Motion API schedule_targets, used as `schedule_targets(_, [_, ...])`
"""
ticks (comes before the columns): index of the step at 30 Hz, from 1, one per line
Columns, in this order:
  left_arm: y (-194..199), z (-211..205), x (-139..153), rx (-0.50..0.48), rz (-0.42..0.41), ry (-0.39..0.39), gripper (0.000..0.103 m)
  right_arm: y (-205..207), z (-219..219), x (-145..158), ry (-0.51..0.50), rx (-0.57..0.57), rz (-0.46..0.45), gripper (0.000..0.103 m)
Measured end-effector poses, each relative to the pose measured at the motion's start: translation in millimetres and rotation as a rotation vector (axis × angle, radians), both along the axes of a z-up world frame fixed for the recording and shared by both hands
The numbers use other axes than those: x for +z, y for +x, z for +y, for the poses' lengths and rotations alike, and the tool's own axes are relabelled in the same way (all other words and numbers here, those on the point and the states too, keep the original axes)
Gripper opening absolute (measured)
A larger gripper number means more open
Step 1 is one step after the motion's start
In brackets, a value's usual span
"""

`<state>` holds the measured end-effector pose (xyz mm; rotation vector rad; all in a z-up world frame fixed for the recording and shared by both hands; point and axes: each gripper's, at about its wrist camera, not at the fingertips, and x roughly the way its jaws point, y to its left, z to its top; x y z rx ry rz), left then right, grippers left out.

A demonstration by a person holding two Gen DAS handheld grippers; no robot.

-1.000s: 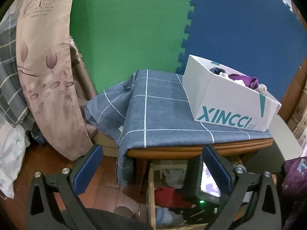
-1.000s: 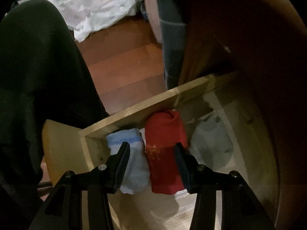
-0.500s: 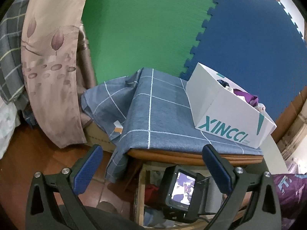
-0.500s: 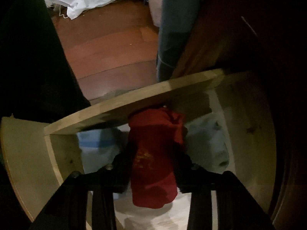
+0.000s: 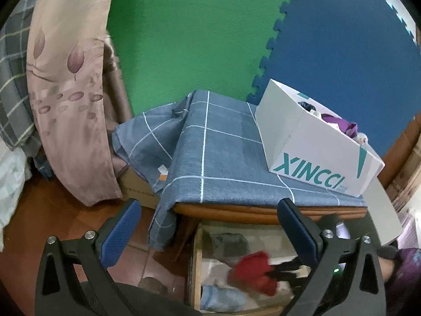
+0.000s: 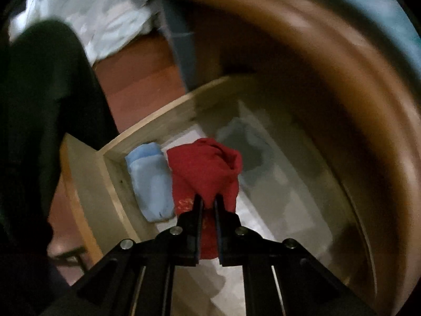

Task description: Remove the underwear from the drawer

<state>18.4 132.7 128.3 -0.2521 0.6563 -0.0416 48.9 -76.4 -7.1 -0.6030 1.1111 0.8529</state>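
Two right-gripper fingers point(image 6: 198, 210) tight on red underwear point(image 6: 205, 168).

The bench point(image 5: 236, 212) is covered by a blue checked cloth point(image 5: 218, 152); a white box point(image 5: 310, 147) stands on it. The open drawer point(image 6: 86, 184) below holds folded clothes.

The red underwear point(image 6: 204, 168) is soft matt cloth. The drawer point(image 6: 147, 137) is pale bare wood (unvarnished, it seems). The tablecloth point(image 5: 223, 152) is woven cloth, the box point(image 5: 310, 152) smooth cardboard, the floor point(image 5: 65, 218) glossy wood.
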Motion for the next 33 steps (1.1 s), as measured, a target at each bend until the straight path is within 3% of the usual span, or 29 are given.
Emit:
schedule_targets(18, [5.7,-25.0,-1.0,-0.013,0.021,0.124,0.102,-30.4,-139.7,108.5,0.393,-0.423,-0.069,0.006])
schedule_targets(28, [5.2,-31.3,-0.7,-0.013,0.019,0.171,0.102,-41.1,-191.1,199.5,0.593,-0.523,-0.198,0.006])
schedule_targets(33, [4.9,-31.8,-0.9,-0.014,0.018,0.171,0.102,-26.3,-206.7,252.4,0.664,-0.537,-0.287,0.000])
